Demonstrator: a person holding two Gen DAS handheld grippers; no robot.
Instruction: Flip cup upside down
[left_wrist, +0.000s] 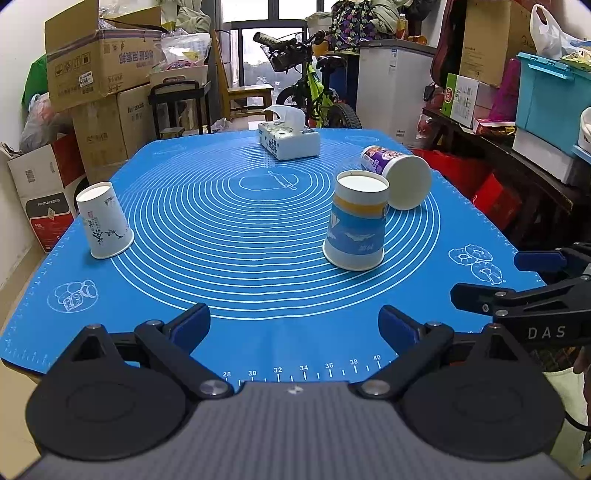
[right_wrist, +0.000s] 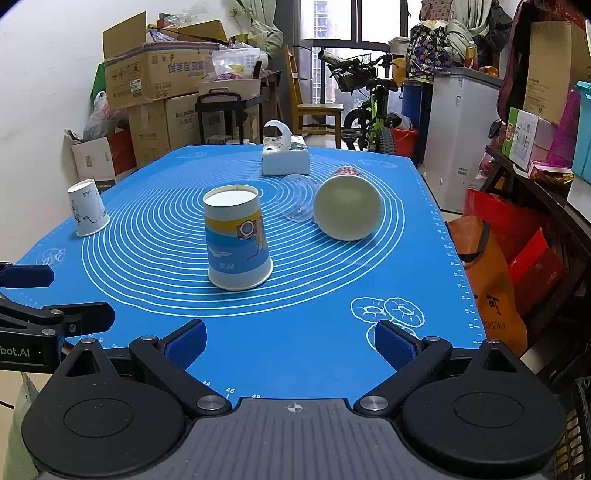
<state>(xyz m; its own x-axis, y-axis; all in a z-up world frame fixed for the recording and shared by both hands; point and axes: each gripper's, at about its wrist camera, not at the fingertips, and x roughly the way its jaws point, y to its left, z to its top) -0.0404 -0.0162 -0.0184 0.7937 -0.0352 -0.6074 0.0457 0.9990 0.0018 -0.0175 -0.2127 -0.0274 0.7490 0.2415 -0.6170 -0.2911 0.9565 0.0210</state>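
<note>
Left wrist view has the left gripper (left_wrist: 294, 325) low over the near edge of the blue mat (left_wrist: 236, 258), its blue-padded fingers spread wide and holding nothing. Ahead and to its right stands the blue cup (left_wrist: 356, 219), upside down on its rim, well apart from the pads. Just behind it a purple cup (left_wrist: 397, 175) lies on its side, its base facing the camera, touching or nearly touching the blue one. Far to the left a white cup (left_wrist: 104, 220) also stands upside down. A tissue box (left_wrist: 289, 138) sits at the far end.

Right wrist view has the right gripper (right_wrist: 290, 341) likewise spread and empty at the near edge. The blue cup (right_wrist: 237, 236) stands ahead, slightly left of centre, clear of both pads. Beyond it lies a clear cup (right_wrist: 299, 199) beside the purple one (right_wrist: 347, 206).
</note>
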